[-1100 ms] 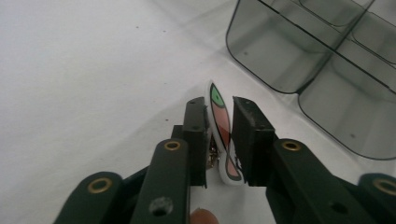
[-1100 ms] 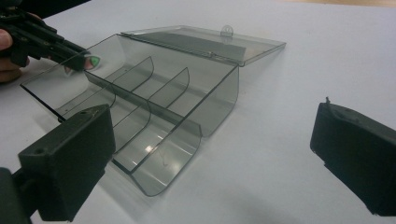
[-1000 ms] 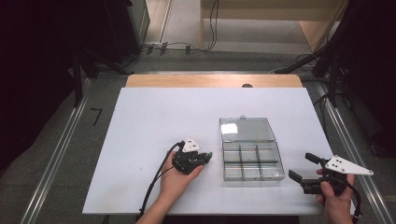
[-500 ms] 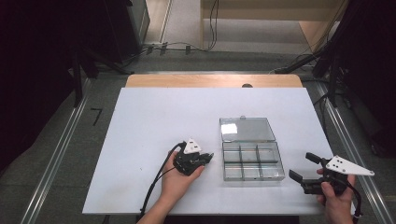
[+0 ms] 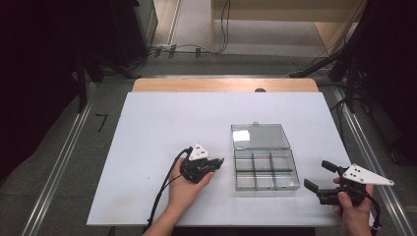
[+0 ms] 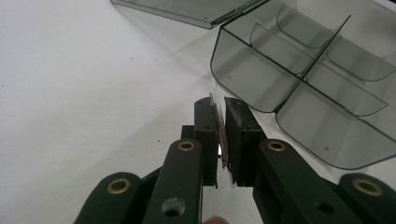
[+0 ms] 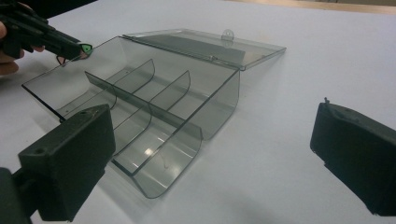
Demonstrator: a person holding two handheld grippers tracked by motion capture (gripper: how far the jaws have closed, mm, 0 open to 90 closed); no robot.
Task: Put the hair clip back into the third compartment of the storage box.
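Setting: one white rectangular table [image 5: 162, 128], seen from above, with a person's two forearms entering from the near edge.

Box: one clear smoky-grey plastic organiser box [image 5: 266, 169] sits right of the table's centre, its hinged lid [image 5: 259, 136] folded flat open behind it. Six compartments can be counted, in two rows of three.

Left gripper: the black two-jaw left gripper [image 5: 216, 162], topped with a grey three-cornered plate, lies in the left hand [image 5: 186, 189] just beside the box's left wall. In the left gripper view the gripper [image 6: 220, 128] has its jaws drawn almost together on one thin, flat, translucent sliver [image 6: 218, 122], seen edge-on; what the sliver is cannot be told. They have just been closing on it.

Held piece: it is pinched between the two pads, above the table, close to the box's near corner [image 6: 243, 70]. In the right gripper view something small and green [image 7: 85, 48] shows at that gripper's tip, over the box's edge.

Right gripper: the matching black right gripper [image 5: 322, 177], in the right hand [image 5: 355, 206], rests near the table's right front corner with its jaws spread wide and nothing between them, pointed at the box [image 7: 154, 112].

Cables: one black cable [image 5: 164, 187] trails from the left gripper toward the near edge.
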